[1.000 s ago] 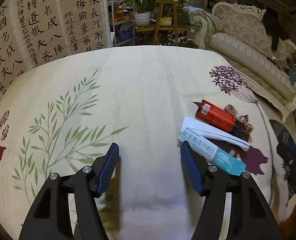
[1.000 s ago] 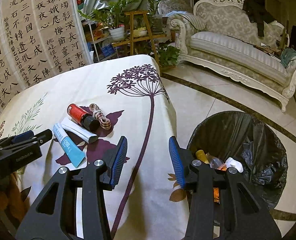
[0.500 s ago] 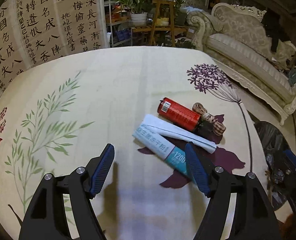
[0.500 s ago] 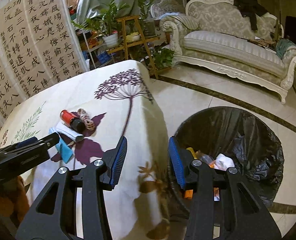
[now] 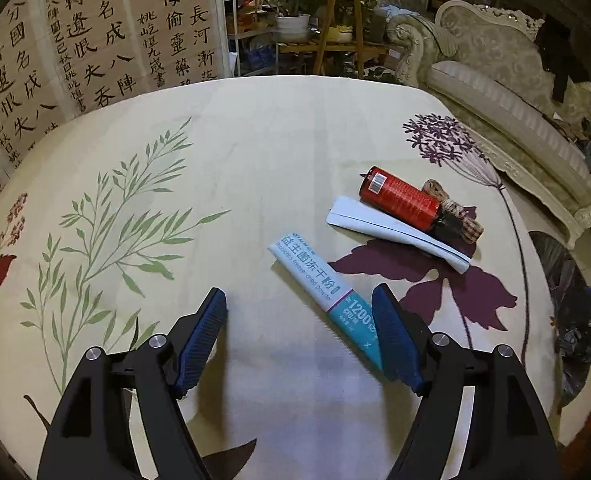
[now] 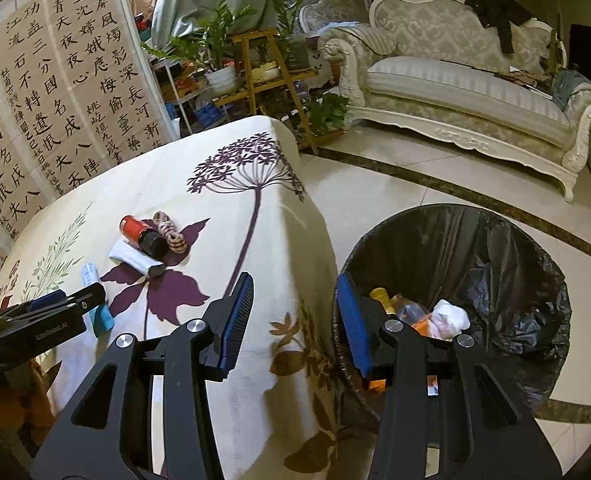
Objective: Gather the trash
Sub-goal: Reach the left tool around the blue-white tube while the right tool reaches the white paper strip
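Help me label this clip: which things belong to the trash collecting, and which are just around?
Job: blue-white sachet, white packet, red bottle, twine bundle, lined trash bin, open left hand-held gripper.

Just around: sofa, potted plant, calligraphy screen, floral tablecloth.

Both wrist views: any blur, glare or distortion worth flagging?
Left wrist: sharp; sachet print legible; fisheye bows the table edge; dark corners; soft shadows under the left gripper. Right wrist: equally sharp, no glare; bin liner dim, trash inside readable; right gripper crisp.
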Demonstrator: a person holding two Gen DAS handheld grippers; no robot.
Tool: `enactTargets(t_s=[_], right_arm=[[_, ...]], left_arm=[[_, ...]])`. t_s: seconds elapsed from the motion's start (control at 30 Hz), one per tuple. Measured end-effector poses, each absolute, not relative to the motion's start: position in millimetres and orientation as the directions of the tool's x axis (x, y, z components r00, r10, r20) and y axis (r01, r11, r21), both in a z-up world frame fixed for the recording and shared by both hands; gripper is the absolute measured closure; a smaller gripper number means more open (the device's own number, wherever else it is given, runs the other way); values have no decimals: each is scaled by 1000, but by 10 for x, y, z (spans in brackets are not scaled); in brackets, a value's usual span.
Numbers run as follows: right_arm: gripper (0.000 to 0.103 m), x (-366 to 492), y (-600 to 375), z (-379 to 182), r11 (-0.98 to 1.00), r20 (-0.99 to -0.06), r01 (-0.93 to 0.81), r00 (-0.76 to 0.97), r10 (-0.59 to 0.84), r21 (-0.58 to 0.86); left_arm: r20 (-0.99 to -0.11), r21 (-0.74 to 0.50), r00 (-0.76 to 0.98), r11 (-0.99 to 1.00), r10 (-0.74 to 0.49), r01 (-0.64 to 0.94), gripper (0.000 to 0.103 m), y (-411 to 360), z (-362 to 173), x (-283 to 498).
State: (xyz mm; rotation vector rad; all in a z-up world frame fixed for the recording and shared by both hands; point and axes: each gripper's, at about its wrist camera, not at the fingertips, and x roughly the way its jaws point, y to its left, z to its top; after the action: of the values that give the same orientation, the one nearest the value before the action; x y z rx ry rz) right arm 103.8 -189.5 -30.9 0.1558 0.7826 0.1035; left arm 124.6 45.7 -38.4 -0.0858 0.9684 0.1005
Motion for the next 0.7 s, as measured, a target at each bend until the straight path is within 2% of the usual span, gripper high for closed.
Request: enactTargets(t_s=[0.27, 0.33, 0.5, 0.63, 0.7], right_arm=[[60, 1048, -1734, -239, 984, -688, -68, 707, 165, 166], [60, 1051, -1688, -220, 984, -685, -77, 708, 169, 164], [60, 1073, -1565, -222, 982, -690, -100, 701, 182, 157], [60, 1106, -1450, -220, 981, -693, -121, 694, 195, 154], [60, 1140, -1376, -227, 979, -697, -133, 688, 202, 153]], left_arm=[[-827, -26, 560, 993, 42, -113, 28, 412, -424, 1307], [-819, -12, 572, 995, 48, -102, 41, 439, -420, 1279], [-808, 17, 588, 999, 38, -42, 62, 525, -410, 1190], [-813, -52, 581, 999, -37, -9, 61, 654, -373, 1152], [-804, -38, 594, 999, -19, -20, 48, 686, -347, 1135]])
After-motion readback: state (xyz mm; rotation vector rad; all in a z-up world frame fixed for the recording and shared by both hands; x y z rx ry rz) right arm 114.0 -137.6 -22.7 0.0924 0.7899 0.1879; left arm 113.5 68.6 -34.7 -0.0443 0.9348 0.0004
